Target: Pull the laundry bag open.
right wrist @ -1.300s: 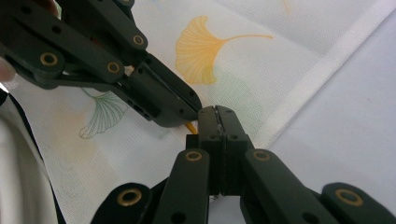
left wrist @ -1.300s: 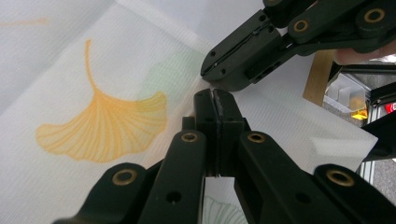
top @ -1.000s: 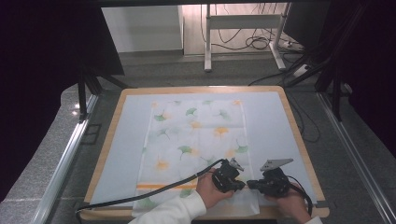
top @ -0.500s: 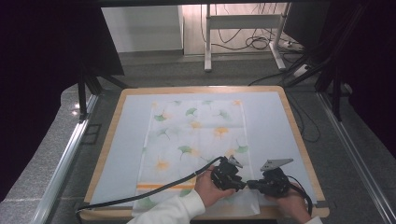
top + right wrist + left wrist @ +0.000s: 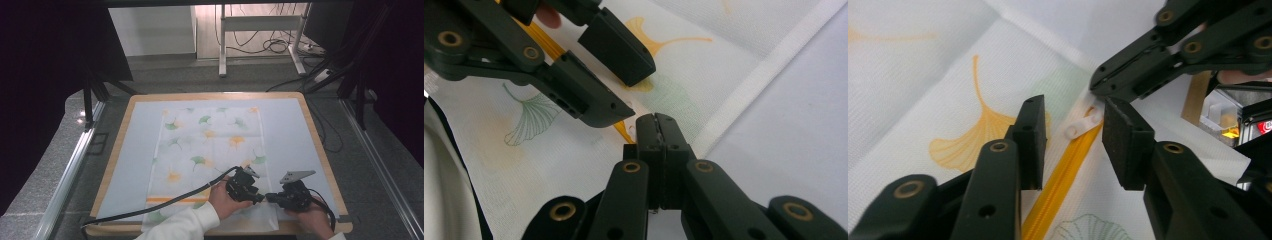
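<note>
On the wooden-edged table (image 5: pixel 320 145) lies the ginkgo-print cover (image 5: pixel 210 150), its yellow zipper (image 5: pixel 1060 185) closed to the right end; the right gripper (image 5: pixel 655 120), jaws pressed together, pins the cloth there, while the left gripper (image 5: pixel 1068 132) has just been opening around the white zipper pull (image 5: pixel 1083 125), so little seems left.

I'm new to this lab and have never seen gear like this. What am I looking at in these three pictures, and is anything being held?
A person sits at a wooden-edged table and holds a hand tool with two black jaws in each hand. The high view looks down from above; the other two views come from cameras riding on each tool.

A white cloth bag printed with ginkgo leaves lies flat on the table. It has an orange zipper with a white pull tab.

The left gripper has just been opening: its pads stand on either side of the tab without pressing it. The right gripper is shut, apparently pinching the cloth at the zipper's end, though the contact itself is hidden.
</note>
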